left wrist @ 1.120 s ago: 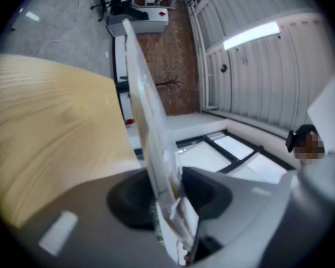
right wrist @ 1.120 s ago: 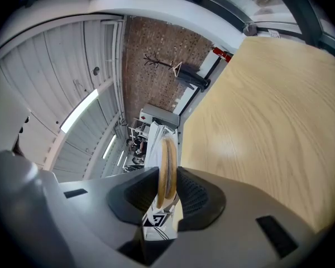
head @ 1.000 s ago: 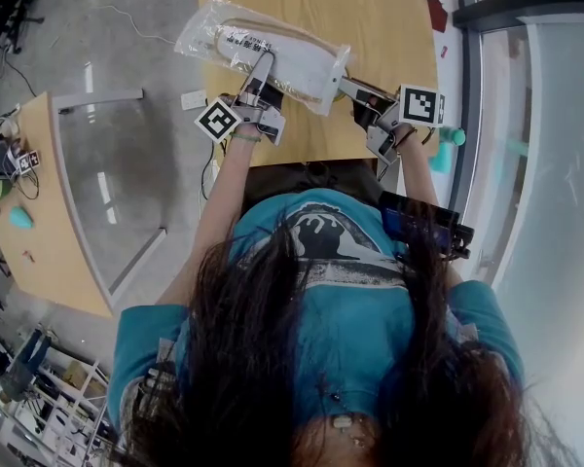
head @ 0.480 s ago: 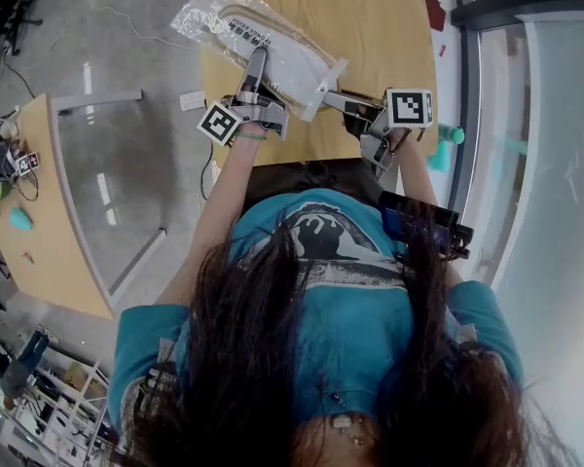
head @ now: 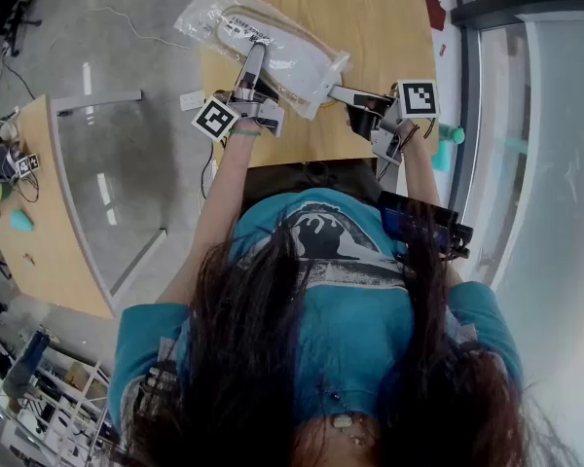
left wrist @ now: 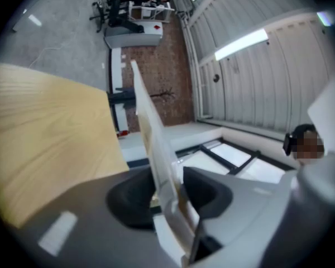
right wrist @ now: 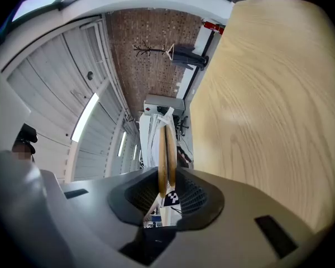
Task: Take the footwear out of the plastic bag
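- plastic bag [head: 297, 66] label [head: 241, 37]: print too small to read
- white, tan-edged slippers [head: 273, 45] inside the clear bag, on wooden bench [head: 370, 17]
- left gripper [head: 256, 53] jaws opening, bag between them
- right gripper [head: 333, 91] jaws closing on bag's end

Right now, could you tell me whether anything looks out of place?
Nothing spilled or damaged; the bag slants across the table, one corner past its left edge, footwear inside.
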The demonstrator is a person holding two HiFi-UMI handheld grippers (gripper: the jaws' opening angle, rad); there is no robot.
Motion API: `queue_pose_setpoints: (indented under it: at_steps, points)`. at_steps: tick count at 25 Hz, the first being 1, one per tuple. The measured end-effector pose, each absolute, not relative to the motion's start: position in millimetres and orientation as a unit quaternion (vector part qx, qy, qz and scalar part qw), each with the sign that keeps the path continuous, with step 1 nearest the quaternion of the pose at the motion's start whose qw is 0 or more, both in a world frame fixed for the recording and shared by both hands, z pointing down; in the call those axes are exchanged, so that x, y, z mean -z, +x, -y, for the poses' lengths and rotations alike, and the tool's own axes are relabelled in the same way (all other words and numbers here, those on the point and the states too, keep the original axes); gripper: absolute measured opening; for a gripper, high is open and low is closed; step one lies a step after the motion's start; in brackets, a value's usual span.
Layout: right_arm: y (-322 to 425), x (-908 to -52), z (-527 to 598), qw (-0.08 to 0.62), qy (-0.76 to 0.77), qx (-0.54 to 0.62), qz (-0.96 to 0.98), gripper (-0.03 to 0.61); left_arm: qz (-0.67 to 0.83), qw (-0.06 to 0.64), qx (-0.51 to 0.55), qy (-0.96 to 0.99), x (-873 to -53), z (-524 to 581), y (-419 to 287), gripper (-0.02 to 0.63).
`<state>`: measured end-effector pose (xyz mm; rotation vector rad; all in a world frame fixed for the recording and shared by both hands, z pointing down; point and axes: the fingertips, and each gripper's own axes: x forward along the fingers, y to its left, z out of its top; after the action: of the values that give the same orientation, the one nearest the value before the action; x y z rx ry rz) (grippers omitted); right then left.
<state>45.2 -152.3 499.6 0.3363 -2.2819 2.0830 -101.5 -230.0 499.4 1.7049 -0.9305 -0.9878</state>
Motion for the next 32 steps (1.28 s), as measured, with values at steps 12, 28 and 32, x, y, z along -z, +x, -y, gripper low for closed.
queue_pose_setpoints:
  at_steps: [12, 28, 32]
  points:
    - [62, -501, 148, 0.058, 0.12, -0.661, 0.738, 0.083, 0.432, 0.469, 0.434, 0.636, -524, 250, -139, 0.098]
    - [67, -474, 153, -0.003, 0.115, -0.548, 0.829, 0.169, 0.352, 0.501, 0.487, 0.623, -505, 277, -146, 0.066]
    - [66, -479, 161, -0.02, 0.127, -0.538, 0.833, 0.196, 0.318, 0.518, 0.502, 0.615, -503, 272, -136, 0.064]
